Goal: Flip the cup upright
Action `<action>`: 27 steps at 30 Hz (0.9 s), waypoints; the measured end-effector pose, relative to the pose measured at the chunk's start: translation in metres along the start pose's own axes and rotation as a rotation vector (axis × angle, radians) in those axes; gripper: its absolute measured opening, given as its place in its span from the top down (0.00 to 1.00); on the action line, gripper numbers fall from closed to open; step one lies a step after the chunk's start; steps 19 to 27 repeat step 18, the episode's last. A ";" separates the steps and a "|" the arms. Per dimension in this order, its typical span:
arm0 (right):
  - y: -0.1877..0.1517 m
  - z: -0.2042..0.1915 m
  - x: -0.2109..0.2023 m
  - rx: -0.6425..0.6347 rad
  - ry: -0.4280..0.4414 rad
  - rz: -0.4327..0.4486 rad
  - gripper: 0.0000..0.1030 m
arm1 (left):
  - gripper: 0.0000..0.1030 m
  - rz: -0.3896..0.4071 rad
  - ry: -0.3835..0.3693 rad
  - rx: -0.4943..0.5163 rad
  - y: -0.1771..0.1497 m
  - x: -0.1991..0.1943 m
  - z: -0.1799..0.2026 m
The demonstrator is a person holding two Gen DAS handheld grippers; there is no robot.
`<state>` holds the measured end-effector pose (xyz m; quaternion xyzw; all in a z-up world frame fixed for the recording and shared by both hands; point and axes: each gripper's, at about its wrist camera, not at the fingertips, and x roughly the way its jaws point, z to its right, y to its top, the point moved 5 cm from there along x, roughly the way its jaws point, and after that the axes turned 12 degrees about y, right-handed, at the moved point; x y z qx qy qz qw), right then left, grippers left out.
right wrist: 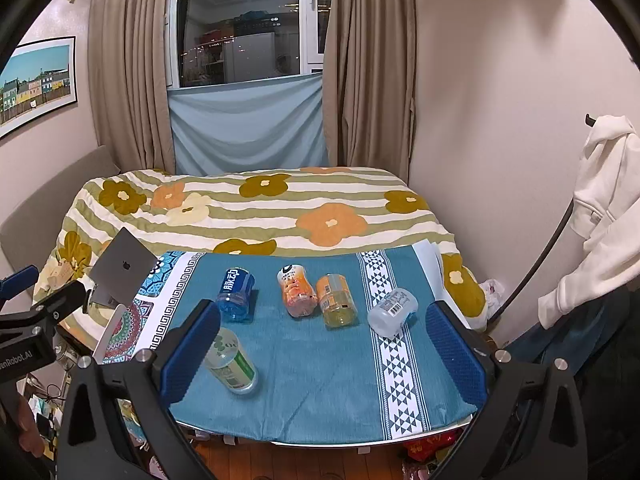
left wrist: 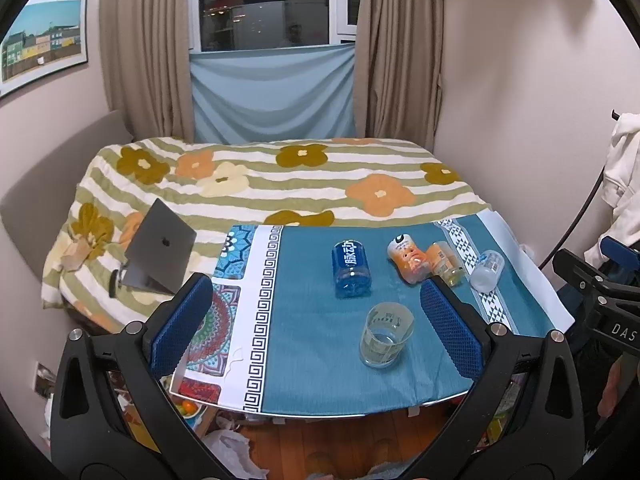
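Note:
Several cups lie on their sides on the blue tablecloth (left wrist: pixel 304 344). A clear cup with a green label (left wrist: pixel 386 335) lies nearest the front edge; it also shows in the right wrist view (right wrist: pixel 232 362), beside the left finger. Behind it lie a blue cup (left wrist: pixel 351 268) (right wrist: pixel 236 295), an orange printed cup (left wrist: pixel 409 258) (right wrist: pixel 297 290), a yellow-orange cup (left wrist: pixel 446 263) (right wrist: pixel 337 300) and a clear cup (left wrist: pixel 487 265) (right wrist: pixel 393 312). My left gripper (left wrist: pixel 316 316) is open and empty above the front edge. My right gripper (right wrist: pixel 323 344) is open and empty too.
A bed with a flowered striped blanket (left wrist: pixel 280 176) stands behind the table. An open laptop (left wrist: pixel 160 246) sits on the bed at the left. A white hoodie (right wrist: pixel 608 216) hangs at the right. Wooden floor and clutter (left wrist: pixel 320 444) show below the table's front edge.

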<state>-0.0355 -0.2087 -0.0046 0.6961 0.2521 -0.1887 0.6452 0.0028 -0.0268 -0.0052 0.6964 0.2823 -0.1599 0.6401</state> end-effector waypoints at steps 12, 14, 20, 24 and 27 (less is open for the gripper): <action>0.000 -0.001 0.000 0.002 0.000 -0.002 0.00 | 0.00 0.017 0.001 0.009 0.002 -0.002 0.002; 0.001 -0.001 0.000 0.002 0.001 -0.001 0.00 | 0.00 0.014 0.001 0.009 0.002 -0.001 0.002; 0.000 -0.001 0.000 0.002 0.001 0.000 0.00 | 0.00 0.013 0.003 0.008 0.002 0.001 0.002; 0.000 -0.001 0.000 0.002 0.001 0.000 0.00 | 0.00 0.013 0.003 0.008 0.002 0.001 0.002; 0.000 -0.001 0.000 0.002 0.001 0.000 0.00 | 0.00 0.013 0.003 0.008 0.002 0.001 0.002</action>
